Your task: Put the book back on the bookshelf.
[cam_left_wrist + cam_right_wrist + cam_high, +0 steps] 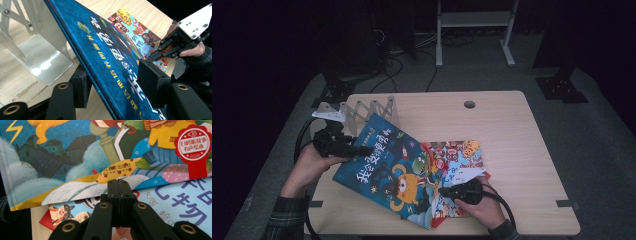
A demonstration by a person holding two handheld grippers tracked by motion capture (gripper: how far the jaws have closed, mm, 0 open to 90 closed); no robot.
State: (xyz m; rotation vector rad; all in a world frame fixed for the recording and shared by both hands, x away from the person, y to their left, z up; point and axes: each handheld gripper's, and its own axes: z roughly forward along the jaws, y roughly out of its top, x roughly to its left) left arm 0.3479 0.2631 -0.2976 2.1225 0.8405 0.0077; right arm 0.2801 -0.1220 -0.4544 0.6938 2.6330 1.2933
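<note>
A large blue picture book (387, 170) (112, 55) (62, 157) with an orange monster on its cover lies tilted, its left edge raised off the table. My left gripper (364, 150) (117, 80) is shut on that raised edge, one jaw under the cover and one on top. A colourful second book (459, 155) (130, 27) (180, 202) lies flat partly beneath the blue one. My right gripper (443, 191) (117, 182) (150, 58) is shut with nothing between its jaws, its tips resting on the lower book at the blue book's bottom edge.
A white metal expanding book stand (367, 112) (42, 57) stands at the table's back left, just behind the raised book. A red corner (46, 221) peeks from under the stack. The wooden table (512, 130) has a cable hole (469, 104) near its far edge.
</note>
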